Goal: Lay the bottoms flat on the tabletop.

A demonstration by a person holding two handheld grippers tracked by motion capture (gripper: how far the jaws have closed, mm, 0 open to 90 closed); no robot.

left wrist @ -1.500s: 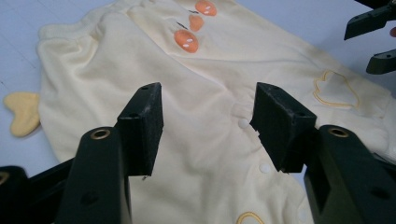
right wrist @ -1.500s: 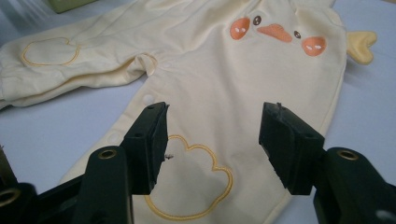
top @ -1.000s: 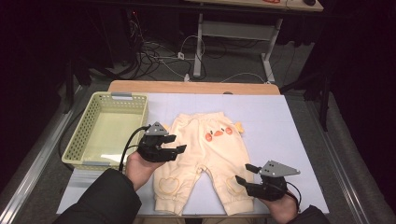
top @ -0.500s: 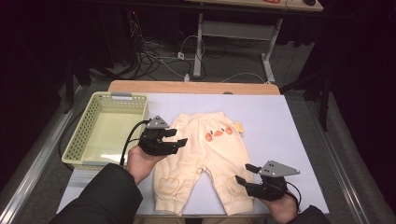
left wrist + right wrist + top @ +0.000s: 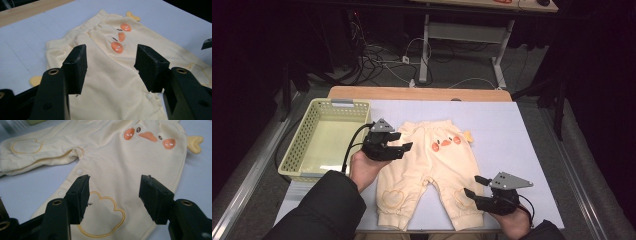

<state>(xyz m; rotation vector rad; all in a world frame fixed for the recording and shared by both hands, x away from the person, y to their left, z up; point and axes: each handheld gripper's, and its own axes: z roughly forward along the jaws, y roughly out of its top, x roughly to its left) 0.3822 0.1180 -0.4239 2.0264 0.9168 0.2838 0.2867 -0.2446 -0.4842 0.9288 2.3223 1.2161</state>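
Pale yellow baby pants (image 5: 427, 165) with orange duck-face patches (image 5: 445, 143) lie flat on the white table mat (image 5: 517, 135), waistband away from me. My left gripper (image 5: 403, 142) hovers open over the pants' left hip, jaws pointing right. In the left gripper view its pads (image 5: 77, 65) stand wide apart above the fabric (image 5: 112, 85), touching nothing. My right gripper (image 5: 474, 185) hangs open over the right leg's cuff area. In the right gripper view, an outlined knee patch (image 5: 105, 220) lies between its empty jaws (image 5: 115, 186).
A pale green plastic basket (image 5: 297, 150) stands at the left of the mat, beside my left hand. A wooden table edge (image 5: 419, 93) runs along the back. Cables and a metal stand leg (image 5: 427, 45) lie on the floor beyond.
My left gripper has shifted slightly away from me along the pants' left side. The right gripper and the pants have stayed put.
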